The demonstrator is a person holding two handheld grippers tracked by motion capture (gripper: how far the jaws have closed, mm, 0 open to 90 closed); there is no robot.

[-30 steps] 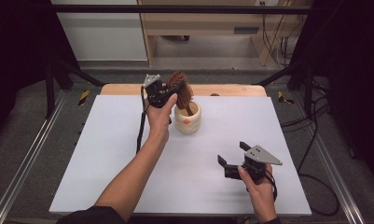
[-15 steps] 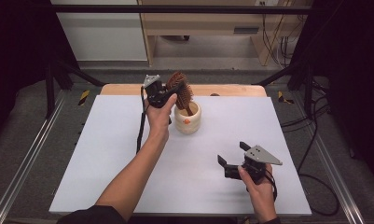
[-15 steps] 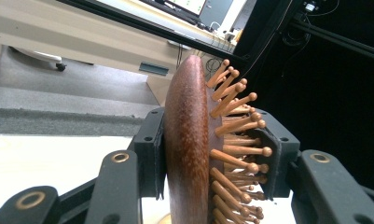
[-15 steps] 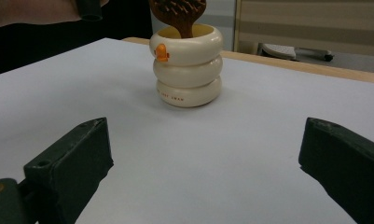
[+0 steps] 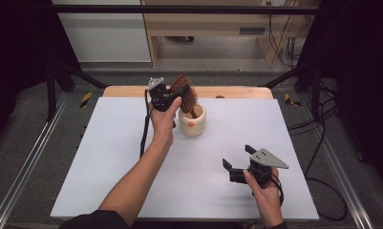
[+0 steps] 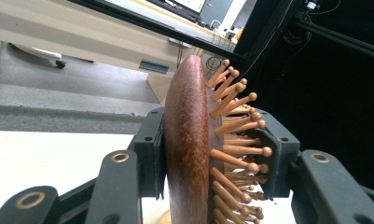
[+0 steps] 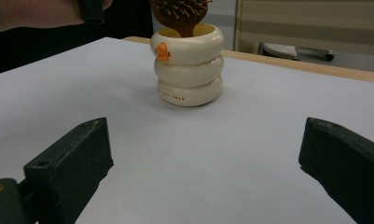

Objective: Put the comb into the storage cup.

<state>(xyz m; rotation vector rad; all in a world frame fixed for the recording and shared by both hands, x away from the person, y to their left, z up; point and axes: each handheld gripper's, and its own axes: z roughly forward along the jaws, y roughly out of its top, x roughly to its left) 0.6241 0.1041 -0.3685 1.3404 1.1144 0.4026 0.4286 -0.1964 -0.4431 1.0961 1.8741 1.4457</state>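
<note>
The high view looks forward and down on the whole white tabletop [image 5: 132,143] from the person's side. The left gripper view sits very close behind the brown wooden hairbrush [image 6: 187,149]. The right gripper view looks low across the tabletop at the cream ringed ceramic cup [image 7: 188,65], seen also from above [image 5: 193,123].

Two grippers are in hand: the left gripper [image 5: 175,94] and the right gripper [image 5: 237,164]. One wooden hairbrush [image 5: 185,93], with many round-tipped pins. One cream holder [image 5: 192,121] made of three stacked rings, with one orange mark. One white table [image 5: 108,157]
</note>
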